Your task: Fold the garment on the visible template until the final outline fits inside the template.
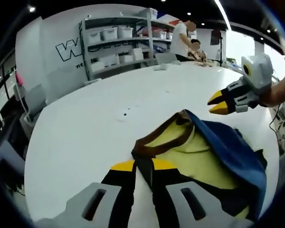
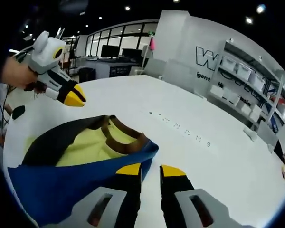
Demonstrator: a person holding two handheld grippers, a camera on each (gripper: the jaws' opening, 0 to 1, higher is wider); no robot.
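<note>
Yellow fabric with a brown collar and blue panel, the crumpled garment lies on the white table. The left claw is clenched on the brown collar. The right claw is clenched on the garment's blue edge, its jaws nearly together.
</note>
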